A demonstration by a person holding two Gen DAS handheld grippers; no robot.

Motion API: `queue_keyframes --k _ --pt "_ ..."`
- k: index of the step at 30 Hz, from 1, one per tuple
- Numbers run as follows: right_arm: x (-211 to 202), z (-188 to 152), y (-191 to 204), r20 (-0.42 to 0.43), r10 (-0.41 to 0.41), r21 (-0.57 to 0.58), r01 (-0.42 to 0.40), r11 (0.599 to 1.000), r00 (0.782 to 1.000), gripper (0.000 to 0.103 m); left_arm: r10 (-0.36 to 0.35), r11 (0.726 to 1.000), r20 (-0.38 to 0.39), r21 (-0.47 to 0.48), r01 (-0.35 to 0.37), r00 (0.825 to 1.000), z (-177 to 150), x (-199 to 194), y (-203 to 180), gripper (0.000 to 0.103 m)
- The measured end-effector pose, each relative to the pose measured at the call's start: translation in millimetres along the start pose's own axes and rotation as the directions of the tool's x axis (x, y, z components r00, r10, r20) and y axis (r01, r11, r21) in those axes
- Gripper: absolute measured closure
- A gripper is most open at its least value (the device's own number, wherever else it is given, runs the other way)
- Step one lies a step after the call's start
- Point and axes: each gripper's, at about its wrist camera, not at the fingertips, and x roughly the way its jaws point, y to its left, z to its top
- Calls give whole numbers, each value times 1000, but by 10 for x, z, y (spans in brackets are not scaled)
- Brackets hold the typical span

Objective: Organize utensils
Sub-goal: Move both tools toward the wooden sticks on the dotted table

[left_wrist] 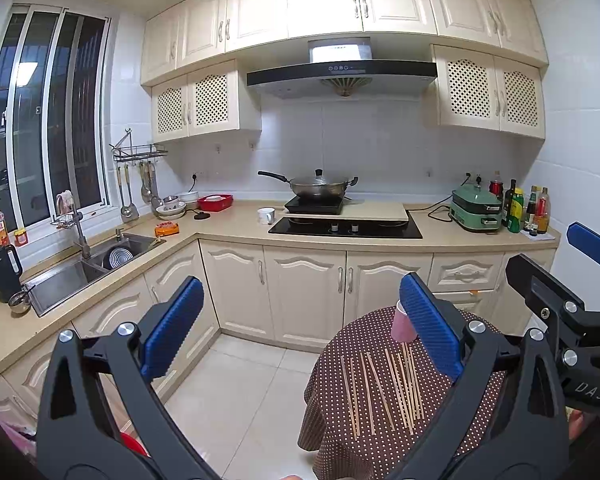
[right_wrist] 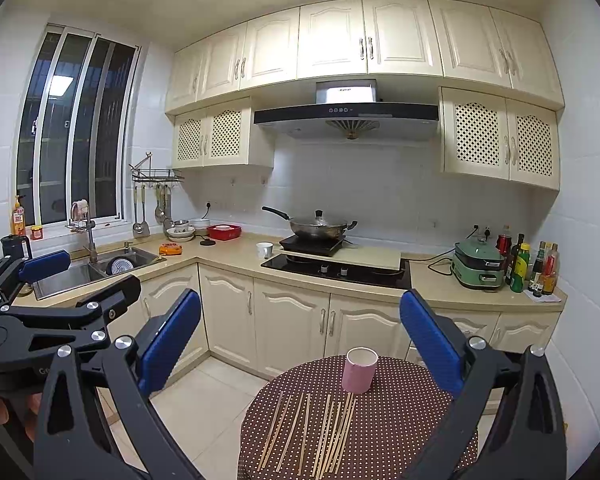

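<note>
A: State of the jaws before the approach?

B: Left gripper: jaws wide, nothing between the blue pads. Right gripper: jaws wide as well, nothing held. Both are raised above the work surface and apart from it.

A: Location of the work items?

B: The chopsticks lie flat on the small round counter with the dotted brown cloth, side by side in a loose row and roughly parallel, some touching or crossing near their far tips. The pink cup stands upright just behind that row, mouth up, apparently empty. In the left view the same chopsticks sit right of centre, and the pink cup is partly hidden behind the right-hand pad.

A: Step in hand, and recommended procedure?

B: Judged as the first pick; no stick is in the cup yet. Select an outer stick, where neighbours interfere least. Lower one gripper with the pads straddling the stick across its width, near mid-length, and narrow the jaws before contact. Close gently: thin sticks roll, and the cloth may bunch. Lift clear, tilt the stick upright, then lower it into the cup.

A: Hazards?

B: The cup looks light and could tip. The free gripper may steady it.
</note>
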Motion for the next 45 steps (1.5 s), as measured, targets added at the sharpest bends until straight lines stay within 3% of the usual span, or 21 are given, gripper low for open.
queue_keyframes --k 45 --pt "289 -68 264 -38 -42 23 43 999 998 7 -49 999 -26 4 49 998 -65 362 177 6"
